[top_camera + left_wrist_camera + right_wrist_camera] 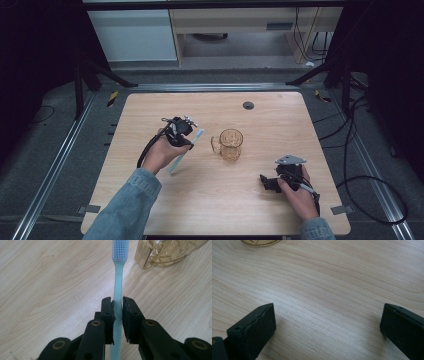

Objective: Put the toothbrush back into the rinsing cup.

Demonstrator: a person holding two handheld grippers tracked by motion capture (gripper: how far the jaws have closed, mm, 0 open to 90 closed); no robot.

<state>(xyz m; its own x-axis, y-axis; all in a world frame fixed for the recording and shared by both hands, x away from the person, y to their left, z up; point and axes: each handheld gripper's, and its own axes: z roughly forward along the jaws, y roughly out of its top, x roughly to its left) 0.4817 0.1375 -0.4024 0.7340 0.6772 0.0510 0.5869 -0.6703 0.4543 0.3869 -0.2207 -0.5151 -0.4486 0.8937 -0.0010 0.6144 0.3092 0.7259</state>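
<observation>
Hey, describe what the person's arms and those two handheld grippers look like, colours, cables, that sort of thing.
Both forearms wear light blue denim sleeves. The left gripper and right gripper are black, each with two blocky black jaws joined by brass-coloured pivot pins. A black cable loops from the left one; the right carries a grey three-cornered plate on top.

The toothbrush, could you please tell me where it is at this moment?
In the high view the toothbrush is held in the left gripper, left of the amber glass mug, its head pointing toward the mug.
</observation>
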